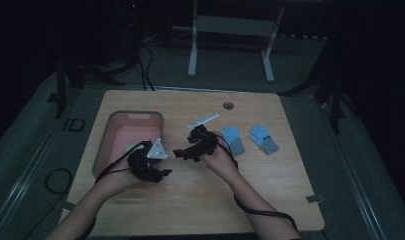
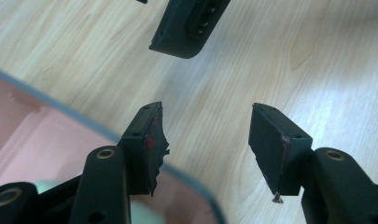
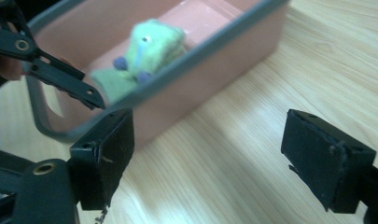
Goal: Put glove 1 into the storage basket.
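Observation:
A pink bin with a grey rim [image 1: 102,145] stands at the table's left. A green knitted glove [image 3: 140,51] lies inside it; in the high view that green glove [image 1: 132,148] is faint. Two blue gloves [image 1: 233,139] [image 1: 263,138] lie side by side on the wood, right of centre. My left gripper [image 1: 166,172] [image 2: 205,121] hovers open just off the bin's near right corner, nothing between its jaws. My right gripper [image 1: 182,154] [image 3: 207,126] faces the bin from the right, open and empty above bare wood. The two grippers are close together.
A round hole [image 1: 228,105] sits near the table's far edge. A small grey tag [image 1: 314,198] lies at the near right corner. A white desk frame [image 1: 230,30] stands on the floor beyond the table. Cables trail from both grippers toward the near edge.

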Demonstrator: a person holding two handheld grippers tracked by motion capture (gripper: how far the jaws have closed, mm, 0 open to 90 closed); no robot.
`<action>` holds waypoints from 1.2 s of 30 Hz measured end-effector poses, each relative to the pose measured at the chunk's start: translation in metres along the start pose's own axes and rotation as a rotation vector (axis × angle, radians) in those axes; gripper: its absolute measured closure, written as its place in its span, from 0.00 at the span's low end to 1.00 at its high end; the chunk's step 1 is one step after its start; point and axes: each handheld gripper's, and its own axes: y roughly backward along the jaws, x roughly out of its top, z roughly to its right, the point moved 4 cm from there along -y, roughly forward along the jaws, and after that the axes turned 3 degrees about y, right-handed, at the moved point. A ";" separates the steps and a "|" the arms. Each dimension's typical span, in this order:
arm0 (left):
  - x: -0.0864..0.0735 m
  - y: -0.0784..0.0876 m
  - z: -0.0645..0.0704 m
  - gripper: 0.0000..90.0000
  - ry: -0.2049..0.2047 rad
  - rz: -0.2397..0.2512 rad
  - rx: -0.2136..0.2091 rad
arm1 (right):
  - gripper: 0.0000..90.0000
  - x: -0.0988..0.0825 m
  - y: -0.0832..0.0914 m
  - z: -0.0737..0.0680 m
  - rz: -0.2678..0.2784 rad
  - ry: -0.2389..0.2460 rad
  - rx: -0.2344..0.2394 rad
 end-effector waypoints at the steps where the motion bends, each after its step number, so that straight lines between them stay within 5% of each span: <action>1: 0.004 -0.005 0.004 0.51 -0.003 -0.002 -0.006 | 0.18 -0.003 0.002 0.002 0.000 0.008 -0.008; 25: 0.029 -0.046 0.052 0.49 -0.021 0.049 -0.075 | 0.15 -0.067 0.046 0.026 0.019 0.044 -0.027; 28: 0.028 -0.057 0.062 0.40 -0.012 0.038 -0.091 | 0.15 -0.081 0.052 0.025 0.024 0.087 -0.045; 36: 0.022 -0.073 0.075 0.22 -0.001 0.036 -0.145 | 0.15 -0.100 0.061 0.032 0.034 0.086 -0.068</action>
